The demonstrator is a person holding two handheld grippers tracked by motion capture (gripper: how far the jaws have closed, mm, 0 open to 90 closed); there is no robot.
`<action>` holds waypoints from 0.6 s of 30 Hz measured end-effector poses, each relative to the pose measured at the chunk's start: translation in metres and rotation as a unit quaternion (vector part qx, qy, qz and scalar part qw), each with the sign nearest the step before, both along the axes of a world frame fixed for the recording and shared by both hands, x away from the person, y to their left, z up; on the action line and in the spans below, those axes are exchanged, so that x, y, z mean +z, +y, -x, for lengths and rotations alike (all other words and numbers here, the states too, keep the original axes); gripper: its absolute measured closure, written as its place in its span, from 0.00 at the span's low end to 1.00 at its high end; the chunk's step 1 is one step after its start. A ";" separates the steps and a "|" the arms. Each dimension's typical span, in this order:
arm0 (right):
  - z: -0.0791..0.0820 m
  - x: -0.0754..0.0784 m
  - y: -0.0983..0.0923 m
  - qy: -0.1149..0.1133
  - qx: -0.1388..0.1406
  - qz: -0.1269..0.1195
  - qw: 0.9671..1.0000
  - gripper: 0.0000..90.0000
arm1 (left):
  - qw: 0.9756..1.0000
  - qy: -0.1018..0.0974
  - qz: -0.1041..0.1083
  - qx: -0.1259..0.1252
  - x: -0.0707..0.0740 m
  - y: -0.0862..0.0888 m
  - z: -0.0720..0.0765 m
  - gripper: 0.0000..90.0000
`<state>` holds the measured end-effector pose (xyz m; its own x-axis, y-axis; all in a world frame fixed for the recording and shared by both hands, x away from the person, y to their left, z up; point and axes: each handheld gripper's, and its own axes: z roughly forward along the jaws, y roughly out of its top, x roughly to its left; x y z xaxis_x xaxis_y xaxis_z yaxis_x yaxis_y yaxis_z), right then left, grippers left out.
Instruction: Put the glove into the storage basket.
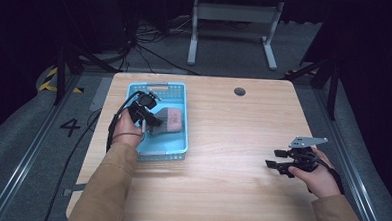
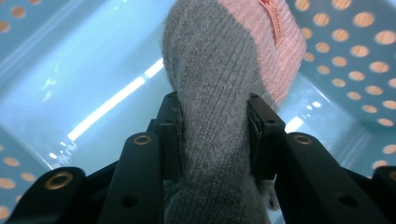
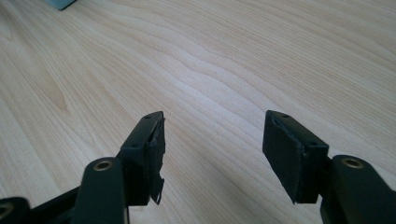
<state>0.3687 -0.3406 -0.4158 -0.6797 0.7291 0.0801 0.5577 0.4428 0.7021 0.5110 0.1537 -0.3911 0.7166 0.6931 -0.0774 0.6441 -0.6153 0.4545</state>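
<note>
A grey and pink knitted sock lies in the light blue perforated basket at the table's left. My left gripper is inside the basket, shut on the sock's grey part, which bulges between the two black jaws; the pink end carries a small label. My right gripper rests low over the bare wood at the right, held by a hand, its jaws wide open with nothing between them.
The wooden table has a round cable hole at the back. A corner of the blue basket peeks in at the top left of the right gripper view. Cables and a white desk frame stand on the floor beyond.
</note>
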 end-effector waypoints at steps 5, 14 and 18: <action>0.000 -0.001 0.000 0.000 0.001 -0.001 1.000 0.44 | 1.000 0.008 0.002 -0.002 -0.006 -0.004 -0.004 0.71; 0.001 0.000 0.001 -0.004 0.004 -0.001 1.000 0.44 | 1.000 -0.010 -0.008 0.002 -0.014 -0.009 -0.007 0.69; 0.001 0.000 0.001 -0.003 0.004 -0.001 1.000 0.44 | 1.000 -0.013 -0.006 0.010 -0.020 -0.007 -0.008 0.69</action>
